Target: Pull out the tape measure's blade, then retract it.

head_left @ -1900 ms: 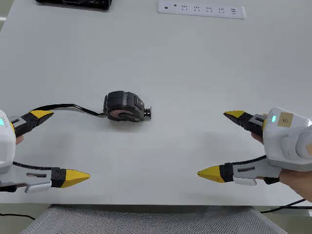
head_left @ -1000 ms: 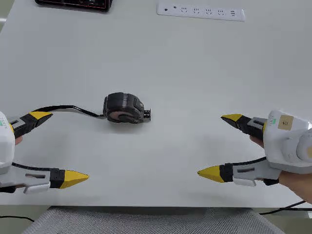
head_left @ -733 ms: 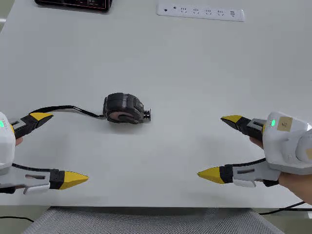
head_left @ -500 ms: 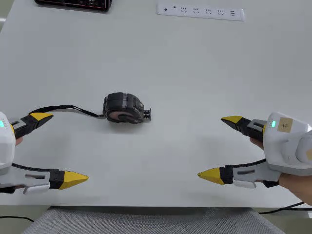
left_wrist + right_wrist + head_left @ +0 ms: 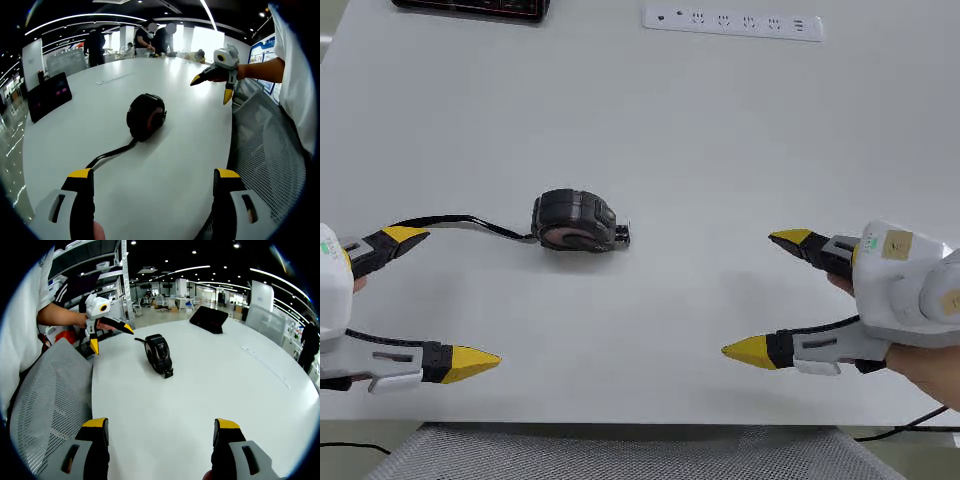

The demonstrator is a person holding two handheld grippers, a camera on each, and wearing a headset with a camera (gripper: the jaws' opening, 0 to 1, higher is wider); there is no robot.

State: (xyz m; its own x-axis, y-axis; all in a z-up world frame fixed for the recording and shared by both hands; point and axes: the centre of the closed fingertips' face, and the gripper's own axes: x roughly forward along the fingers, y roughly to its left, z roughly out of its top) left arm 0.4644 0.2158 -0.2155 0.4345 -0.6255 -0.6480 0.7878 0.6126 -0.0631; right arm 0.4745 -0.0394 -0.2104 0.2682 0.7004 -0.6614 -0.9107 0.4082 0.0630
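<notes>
A black tape measure point(image 5: 574, 220) lies on the white table point(image 5: 650, 130), its blade fully in and its hook tab point(image 5: 623, 234) pointing right. A black strap point(image 5: 460, 221) trails from it to the left. It also lies ahead in the left gripper view, tape measure point(image 5: 145, 116), and in the right gripper view, tape measure point(image 5: 159, 353). My left gripper point(image 5: 441, 296) hovers open at the lower left, apart from the case. My right gripper point(image 5: 770, 294) hovers open at the lower right, well clear of the hook. Both hold nothing.
A white power strip point(image 5: 732, 20) lies at the table's far edge, and a dark tablet point(image 5: 470, 7) sits at the far left. A grey mesh chair point(image 5: 620, 452) shows below the table's near edge. People stand in the background of the left gripper view.
The right gripper has drifted slightly left and up. The tape measure and the left gripper stay where they were.
</notes>
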